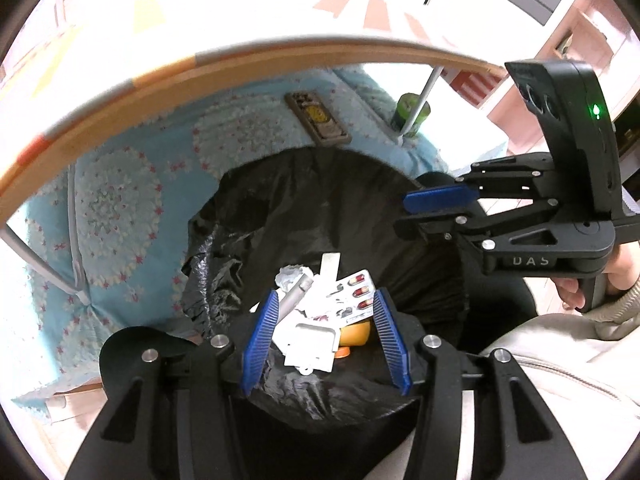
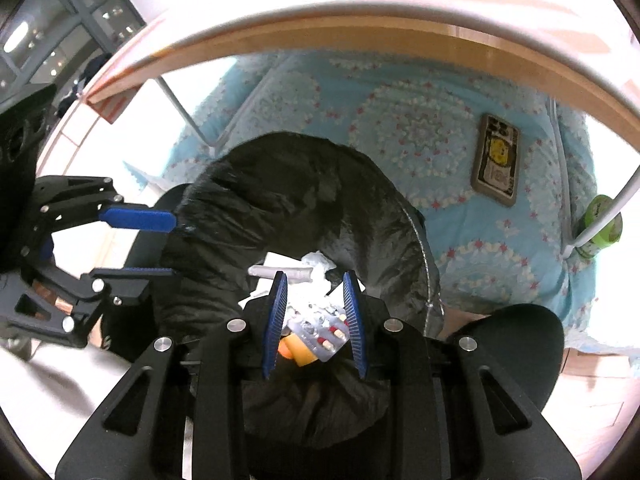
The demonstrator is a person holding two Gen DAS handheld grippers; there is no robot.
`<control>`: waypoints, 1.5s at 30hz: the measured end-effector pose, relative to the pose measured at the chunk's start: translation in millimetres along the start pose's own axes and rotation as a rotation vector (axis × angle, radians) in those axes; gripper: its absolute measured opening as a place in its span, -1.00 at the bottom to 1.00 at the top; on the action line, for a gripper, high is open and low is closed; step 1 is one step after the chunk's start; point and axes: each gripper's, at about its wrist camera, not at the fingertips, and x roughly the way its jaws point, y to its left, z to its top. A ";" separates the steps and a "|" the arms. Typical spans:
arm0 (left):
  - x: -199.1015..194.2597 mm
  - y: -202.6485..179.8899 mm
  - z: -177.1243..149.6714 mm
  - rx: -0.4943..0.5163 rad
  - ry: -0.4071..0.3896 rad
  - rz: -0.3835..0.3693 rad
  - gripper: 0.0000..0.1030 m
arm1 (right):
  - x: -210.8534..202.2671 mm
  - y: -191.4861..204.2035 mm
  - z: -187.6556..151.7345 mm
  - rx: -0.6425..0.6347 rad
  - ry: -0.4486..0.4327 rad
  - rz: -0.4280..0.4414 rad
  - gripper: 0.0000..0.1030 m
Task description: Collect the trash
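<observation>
A bin lined with a black bag stands under the table. Inside lie a blister pack of pills, white paper scraps, a grey tube, crumpled tissue and an orange object. My left gripper is open and empty above the bin's near rim. My right gripper is open and empty over the bin; it also shows in the left wrist view. The left gripper shows in the right wrist view.
A wooden table edge arches overhead with white metal legs. A blue floral cover lies behind the bin, with a phone and a green can on it.
</observation>
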 end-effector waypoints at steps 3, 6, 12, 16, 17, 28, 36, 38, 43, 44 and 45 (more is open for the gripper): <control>-16.5 -5.4 -1.0 0.007 -0.033 -0.013 -0.08 | -15.6 7.4 -3.0 -0.033 -0.001 -0.003 -0.07; -33.5 -12.2 -2.3 0.008 -0.066 -0.028 -0.08 | -32.4 16.2 -7.9 -0.064 -0.006 0.011 0.14; -62.3 -28.7 -7.7 0.019 -0.109 -0.054 0.29 | -67.4 29.0 -15.8 -0.088 -0.026 0.028 0.45; -73.1 -38.1 -11.4 0.025 -0.115 -0.039 0.59 | -85.5 34.2 -20.5 -0.095 -0.028 0.033 0.56; -75.4 -39.4 -12.1 0.024 -0.117 -0.039 0.62 | -88.5 34.7 -21.6 -0.098 -0.026 0.035 0.58; -86.0 -42.7 -13.7 0.013 -0.127 -0.026 0.70 | -95.7 41.4 -28.2 -0.109 0.003 0.058 0.73; -85.9 -44.8 -14.7 0.017 -0.124 -0.028 0.70 | -99.8 44.5 -28.4 -0.120 -0.004 0.056 0.73; -86.0 -45.1 -14.8 0.018 -0.125 -0.026 0.70 | -99.9 44.7 -28.4 -0.121 -0.004 0.056 0.73; -86.2 -44.8 -14.9 0.019 -0.126 -0.024 0.70 | -99.9 45.5 -28.5 -0.123 -0.004 0.058 0.73; -86.2 -44.8 -15.0 0.019 -0.125 -0.025 0.70 | -100.0 45.6 -28.5 -0.123 -0.004 0.057 0.73; -85.9 -44.7 -15.0 0.018 -0.125 -0.025 0.70 | -100.2 45.7 -28.5 -0.123 -0.005 0.057 0.73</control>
